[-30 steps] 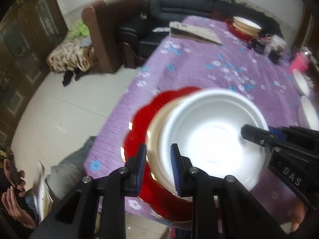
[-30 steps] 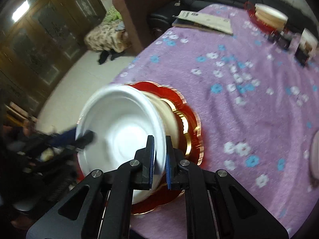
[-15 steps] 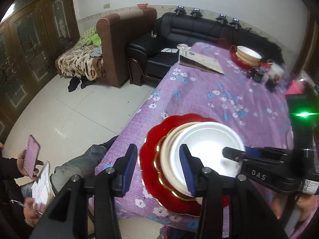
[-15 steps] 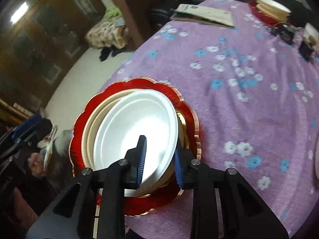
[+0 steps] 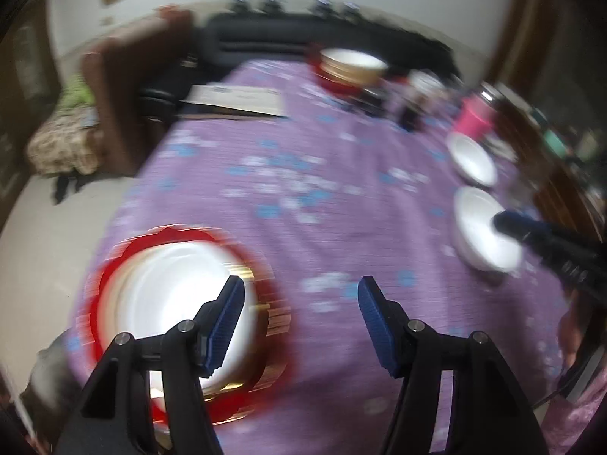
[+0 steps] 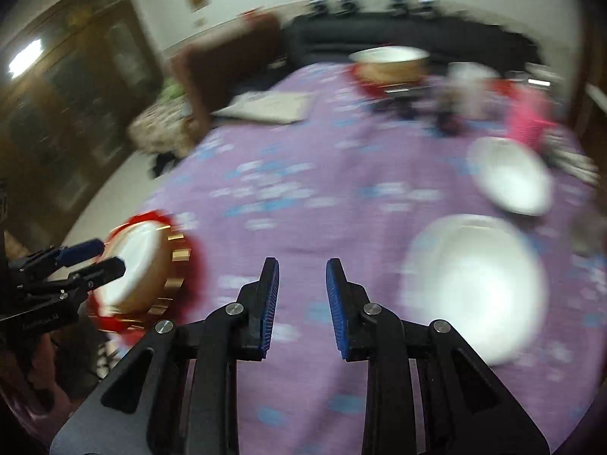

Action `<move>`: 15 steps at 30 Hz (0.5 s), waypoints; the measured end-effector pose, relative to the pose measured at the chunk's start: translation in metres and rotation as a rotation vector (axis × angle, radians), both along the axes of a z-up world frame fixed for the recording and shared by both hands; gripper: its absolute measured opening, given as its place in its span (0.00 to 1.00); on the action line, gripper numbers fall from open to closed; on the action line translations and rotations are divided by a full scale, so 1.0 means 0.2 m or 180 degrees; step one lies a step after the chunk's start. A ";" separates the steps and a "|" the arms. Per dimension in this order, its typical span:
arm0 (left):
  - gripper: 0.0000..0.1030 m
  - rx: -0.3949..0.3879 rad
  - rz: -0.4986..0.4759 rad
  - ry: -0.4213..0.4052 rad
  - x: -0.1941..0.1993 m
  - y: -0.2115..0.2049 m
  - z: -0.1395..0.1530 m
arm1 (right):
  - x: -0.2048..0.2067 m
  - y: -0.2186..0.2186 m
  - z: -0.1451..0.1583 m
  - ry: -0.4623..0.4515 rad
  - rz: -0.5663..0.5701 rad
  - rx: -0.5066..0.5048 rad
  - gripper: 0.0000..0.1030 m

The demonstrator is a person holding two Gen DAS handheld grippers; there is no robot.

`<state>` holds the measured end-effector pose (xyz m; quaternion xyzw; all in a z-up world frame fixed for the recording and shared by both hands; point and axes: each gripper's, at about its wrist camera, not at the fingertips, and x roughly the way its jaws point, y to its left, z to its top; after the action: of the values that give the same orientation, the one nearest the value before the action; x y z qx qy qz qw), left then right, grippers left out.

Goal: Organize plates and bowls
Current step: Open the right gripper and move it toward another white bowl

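Observation:
A white bowl [image 5: 170, 295] sits on a gold-rimmed plate and a red scalloped plate [image 5: 95, 303] at the table's near left corner. My left gripper [image 5: 299, 295] hovers just right of that stack over the purple cloth, its jaws opening with nothing between them. Two loose white bowls [image 5: 481, 231] [image 5: 472, 159] lie at the right. In the right wrist view the nearer bowl [image 6: 474, 284] is just right of my right gripper [image 6: 301, 276], which stands open a little and empty. The stack [image 6: 140, 269] is far left there, beside the left gripper [image 6: 108, 256]. Both views are blurred.
Another red plate with stacked bowls [image 5: 349, 64] stands at the table's far end, with a pink cup [image 5: 474, 117], dark small items and a flat paper box [image 5: 235, 102] nearby. A brown armchair and black sofa lie beyond the table; floor drops off at the left edge.
Both grippers let go of the white bowl, leaving it on the red and gold plates. They opened and swung to the right, bringing the two loose white bowls into view.

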<state>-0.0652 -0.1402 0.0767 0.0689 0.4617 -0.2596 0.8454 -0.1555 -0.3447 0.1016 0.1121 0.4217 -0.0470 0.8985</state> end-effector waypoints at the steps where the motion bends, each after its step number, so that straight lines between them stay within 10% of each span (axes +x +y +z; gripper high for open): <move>1: 0.60 0.0000 -0.0117 0.0060 0.01 -0.12 0.00 | -0.04 -0.08 0.02 -0.0012 -0.0100 -0.0009 0.25; 9: 0.61 0.0102 -0.0474 0.0214 0.20 -0.81 0.02 | -0.30 -0.92 0.06 -0.0200 -0.1210 0.0402 0.30; 15: 0.61 0.0323 -0.0682 0.0236 0.41 -1.32 -0.06 | -0.17 -1.33 -0.19 -0.0230 -0.1655 0.0992 0.32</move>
<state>0.0162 -0.4043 0.0651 0.1509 0.4952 -0.3270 0.7906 -0.1889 -0.6104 0.0642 0.3544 0.3488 -0.2061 0.8428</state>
